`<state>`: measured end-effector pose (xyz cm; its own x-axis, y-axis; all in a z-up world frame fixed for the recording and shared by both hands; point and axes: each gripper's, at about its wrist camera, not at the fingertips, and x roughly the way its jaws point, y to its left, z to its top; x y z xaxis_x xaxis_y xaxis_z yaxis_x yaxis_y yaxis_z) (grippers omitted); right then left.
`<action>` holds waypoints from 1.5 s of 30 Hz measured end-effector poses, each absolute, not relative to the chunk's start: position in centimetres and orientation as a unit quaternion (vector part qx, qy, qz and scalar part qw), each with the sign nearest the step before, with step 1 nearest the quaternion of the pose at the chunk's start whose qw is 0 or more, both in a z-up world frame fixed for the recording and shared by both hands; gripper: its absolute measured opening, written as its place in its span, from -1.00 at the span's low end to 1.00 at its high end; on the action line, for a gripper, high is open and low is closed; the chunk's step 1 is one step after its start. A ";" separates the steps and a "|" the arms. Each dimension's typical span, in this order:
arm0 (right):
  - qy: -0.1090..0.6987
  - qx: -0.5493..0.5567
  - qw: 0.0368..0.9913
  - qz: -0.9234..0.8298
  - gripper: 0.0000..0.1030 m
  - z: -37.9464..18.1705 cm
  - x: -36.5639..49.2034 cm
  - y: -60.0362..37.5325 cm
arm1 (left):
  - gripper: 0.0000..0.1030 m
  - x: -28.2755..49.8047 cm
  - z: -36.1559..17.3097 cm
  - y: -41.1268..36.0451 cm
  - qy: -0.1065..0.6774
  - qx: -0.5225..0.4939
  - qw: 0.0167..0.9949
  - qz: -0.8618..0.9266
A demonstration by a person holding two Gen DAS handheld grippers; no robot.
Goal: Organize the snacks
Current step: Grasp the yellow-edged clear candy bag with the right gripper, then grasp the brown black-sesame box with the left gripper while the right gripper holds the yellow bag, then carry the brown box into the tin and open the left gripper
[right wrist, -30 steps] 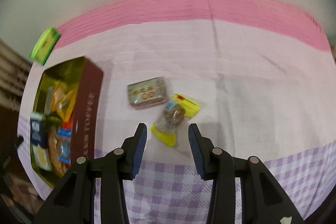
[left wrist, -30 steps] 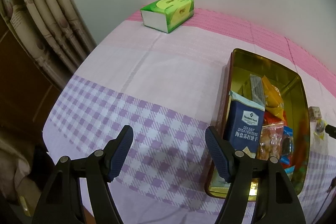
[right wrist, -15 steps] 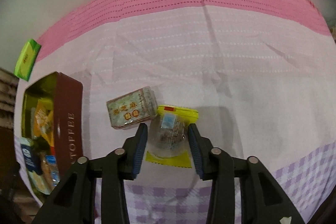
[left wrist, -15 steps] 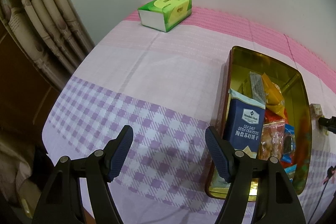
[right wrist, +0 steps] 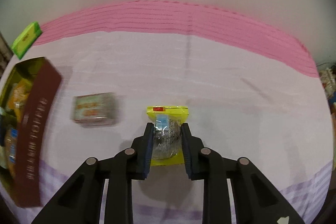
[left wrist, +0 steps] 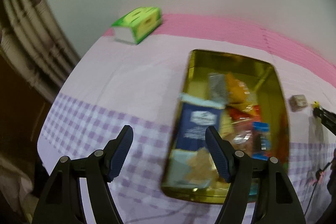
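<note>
Yellow snack packet (right wrist: pixel 167 135) getting clamped by right gripper (right wrist: pixel 166 129) on the tablecloth (right wrist: pixel 231 98).
Right jaws have just been closing and are now pinching the packet, which a second ago was lying loose ahead of them, beside the small wrapped box (right wrist: pixel 94 108). Left gripper (left wrist: pixel 169 138) is hanging wide open and empty, now sitting closer over the gold tin (left wrist: pixel 281 98) of snacks; view blurring. Green tissue box (left wrist: pixel 138 24) unchanged.
</note>
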<state>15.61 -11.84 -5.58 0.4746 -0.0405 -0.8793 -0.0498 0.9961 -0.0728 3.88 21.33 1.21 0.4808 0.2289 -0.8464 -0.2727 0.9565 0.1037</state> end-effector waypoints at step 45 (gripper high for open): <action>0.444 0.011 0.895 -0.041 -0.52 -6.8 11.6 -22.6 | 0.33 19.8 -6.7 -0.8 0.583 -0.038 0.811 0.005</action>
